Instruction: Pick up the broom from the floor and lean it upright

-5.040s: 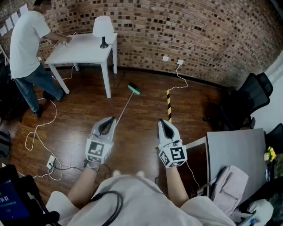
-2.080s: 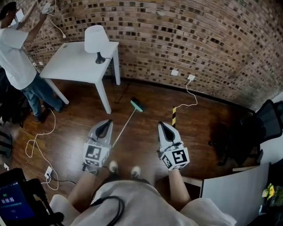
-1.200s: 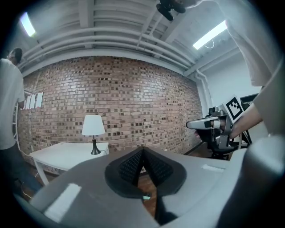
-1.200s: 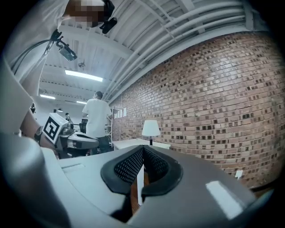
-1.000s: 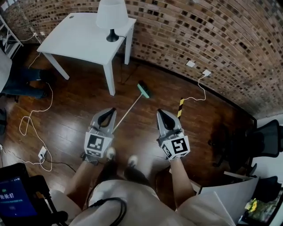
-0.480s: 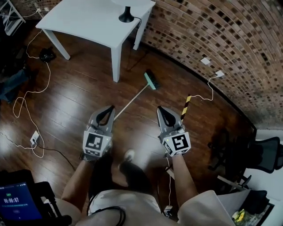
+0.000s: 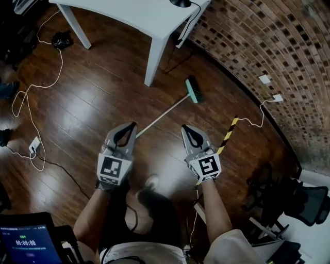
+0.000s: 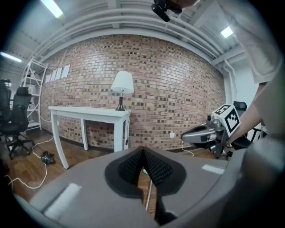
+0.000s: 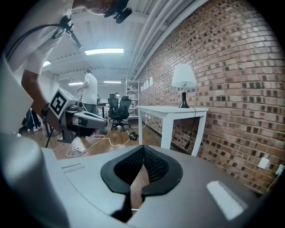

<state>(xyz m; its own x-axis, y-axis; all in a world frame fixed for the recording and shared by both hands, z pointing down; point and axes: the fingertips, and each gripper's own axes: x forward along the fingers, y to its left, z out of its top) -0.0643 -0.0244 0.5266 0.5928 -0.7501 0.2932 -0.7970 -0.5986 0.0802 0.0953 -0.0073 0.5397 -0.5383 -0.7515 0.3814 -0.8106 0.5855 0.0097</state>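
Dark wood floor [image 7: 93, 103] (brick wall [image 7: 268, 36])

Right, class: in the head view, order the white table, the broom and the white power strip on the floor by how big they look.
1. white table: largest, though the frame's top edge cuts it off.
2. broom: long but thin.
3. power strip: smallest.

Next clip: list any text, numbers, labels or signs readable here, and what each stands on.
Screen, bottom left of the head view: a timer-like row of digits, too blurred to read.
Sheets on the brick wall: too small to read.
Marker cubes: square patterns only, no words.
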